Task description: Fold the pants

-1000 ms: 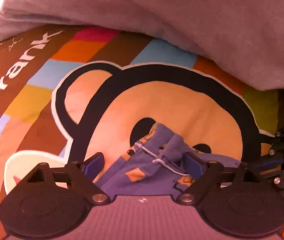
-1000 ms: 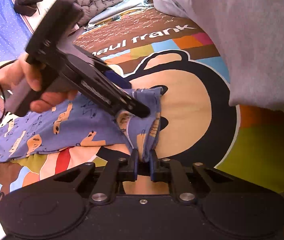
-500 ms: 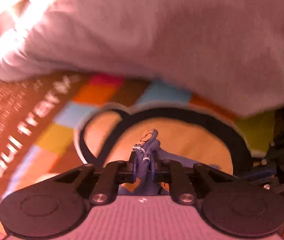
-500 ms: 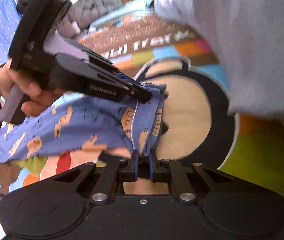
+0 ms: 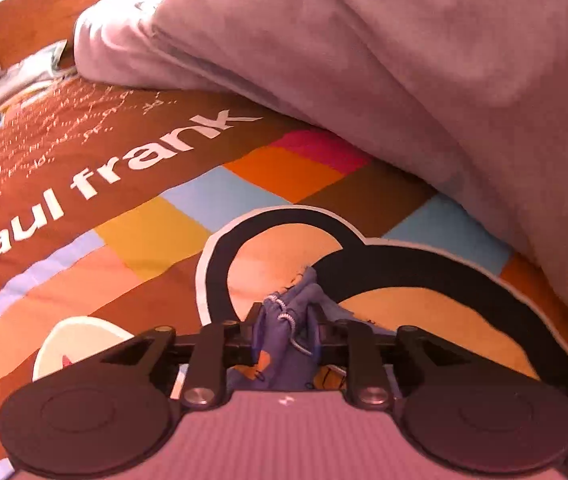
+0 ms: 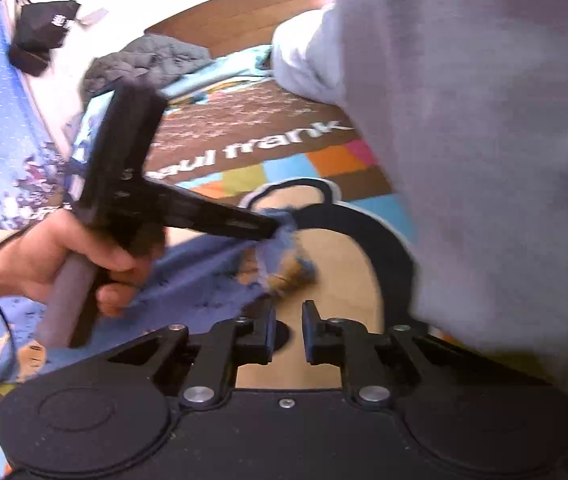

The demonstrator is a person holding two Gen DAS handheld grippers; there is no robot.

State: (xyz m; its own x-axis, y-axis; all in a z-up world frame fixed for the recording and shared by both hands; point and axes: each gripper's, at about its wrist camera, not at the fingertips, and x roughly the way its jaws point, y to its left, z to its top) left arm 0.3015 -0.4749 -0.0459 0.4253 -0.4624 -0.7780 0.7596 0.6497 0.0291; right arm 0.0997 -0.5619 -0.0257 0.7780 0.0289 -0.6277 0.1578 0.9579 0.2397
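Observation:
The pants [image 5: 288, 344] are small, blue with orange prints and a white drawstring. My left gripper [image 5: 286, 328] is shut on their bunched waistband, lifted a little above the bed cover. In the right wrist view the pants [image 6: 187, 276] trail from that grip down to the left, and the left gripper [image 6: 271, 228] shows from the side, held by a hand [image 6: 51, 256]. My right gripper [image 6: 288, 328] is open and empty, just below the hanging blue fabric, with a narrow gap between its fingers.
The bed cover [image 5: 155, 232] is brown with coloured squares, a monkey face and "paul frank" lettering. A large grey duvet [image 5: 424, 60] lies along the far and right side, and fills the right of the right wrist view [image 6: 504, 140]. Dark clothes [image 6: 143, 60] lie at the back.
My left gripper closed on the waistband and lifted it. My right gripper let go of the pants edge, opened slightly, and now sits apart from the fabric.

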